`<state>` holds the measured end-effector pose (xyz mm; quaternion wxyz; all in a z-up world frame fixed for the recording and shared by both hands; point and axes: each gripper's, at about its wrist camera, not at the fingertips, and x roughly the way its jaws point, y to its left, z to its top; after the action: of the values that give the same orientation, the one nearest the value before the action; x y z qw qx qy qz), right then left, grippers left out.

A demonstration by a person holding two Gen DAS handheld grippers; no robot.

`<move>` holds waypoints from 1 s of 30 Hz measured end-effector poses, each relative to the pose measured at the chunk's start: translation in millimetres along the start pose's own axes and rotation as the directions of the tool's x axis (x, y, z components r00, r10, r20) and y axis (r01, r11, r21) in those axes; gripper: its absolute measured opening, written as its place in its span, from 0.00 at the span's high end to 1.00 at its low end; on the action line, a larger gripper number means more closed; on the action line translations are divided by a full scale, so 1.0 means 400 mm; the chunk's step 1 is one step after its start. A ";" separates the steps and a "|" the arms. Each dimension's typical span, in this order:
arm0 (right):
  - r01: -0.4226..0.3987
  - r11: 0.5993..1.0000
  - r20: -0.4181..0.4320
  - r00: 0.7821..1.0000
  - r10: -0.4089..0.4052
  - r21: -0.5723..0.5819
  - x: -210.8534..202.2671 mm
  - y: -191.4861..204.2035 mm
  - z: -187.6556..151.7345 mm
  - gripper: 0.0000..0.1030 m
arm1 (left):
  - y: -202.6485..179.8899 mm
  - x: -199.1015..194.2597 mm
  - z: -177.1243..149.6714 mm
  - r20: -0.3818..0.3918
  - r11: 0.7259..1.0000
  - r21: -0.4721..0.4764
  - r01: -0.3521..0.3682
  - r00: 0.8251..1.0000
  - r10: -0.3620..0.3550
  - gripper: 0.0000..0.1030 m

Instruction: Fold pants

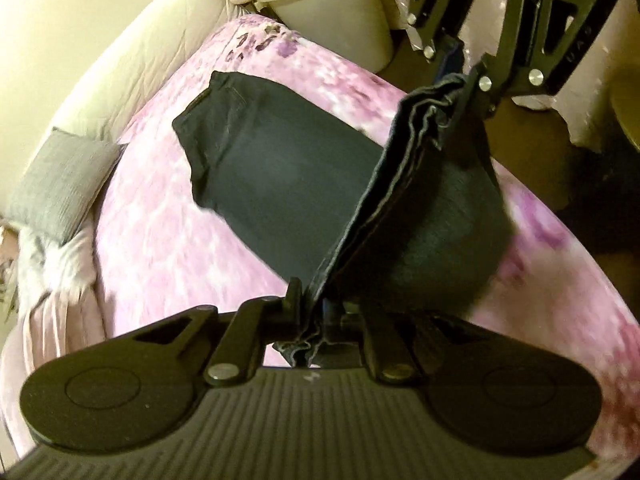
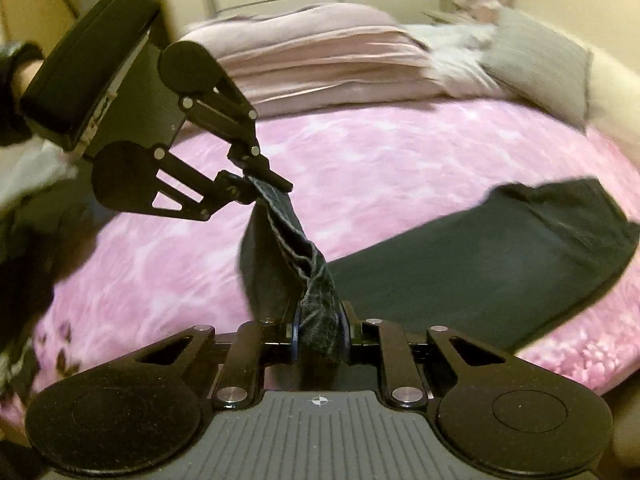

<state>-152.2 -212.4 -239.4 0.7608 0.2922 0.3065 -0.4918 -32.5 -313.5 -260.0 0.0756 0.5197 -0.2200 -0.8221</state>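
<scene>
Dark denim pants (image 1: 280, 168) lie lengthwise on a pink bedspread (image 1: 160, 240), waistband at the far end. The leg-hem end is lifted off the bed and stretched between both grippers. My left gripper (image 1: 316, 316) is shut on one corner of the bunched hem. My right gripper (image 1: 468, 76) is up at the top right, shut on the other corner. In the right wrist view the right gripper (image 2: 320, 332) pinches the denim edge, the left gripper (image 2: 260, 184) holds the far corner, and the rest of the pants (image 2: 480, 264) trails off to the right.
A grey pillow (image 1: 56, 184) and a folded pink blanket (image 2: 320, 60) sit along one side of the bed. A white padded headboard (image 1: 140, 52) curves behind. A round white bedside table (image 1: 332, 12) stands past the bed's corner. A person's hand (image 2: 20, 80) holds the left gripper.
</scene>
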 end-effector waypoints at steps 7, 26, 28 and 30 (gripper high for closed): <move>-0.069 0.970 0.007 0.998 0.069 0.231 0.080 -0.479 0.083 0.86 | 0.275 0.326 0.227 -0.053 0.993 -0.013 0.118 0.992 -0.118 0.93; 0.132 0.895 -0.028 0.991 -0.133 0.425 0.187 -0.895 -0.002 0.64 | 0.497 0.680 0.212 -0.119 0.926 -0.367 0.092 0.982 -0.145 0.69; 0.043 0.904 0.002 0.999 -0.049 0.425 0.187 -0.842 -0.017 0.64 | 0.472 0.659 0.184 -0.075 0.891 -0.434 0.133 0.980 -0.183 0.69; -0.003 0.910 -0.012 1.000 0.008 0.415 0.220 -0.802 -0.041 0.64 | 0.428 0.669 0.170 -0.033 0.865 -0.464 0.190 0.973 -0.230 0.69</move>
<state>-423.6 -361.1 -362.1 0.6808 0.4512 0.1994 -0.5415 -230.8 -541.4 -379.7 0.1154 0.5433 0.0411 -0.8306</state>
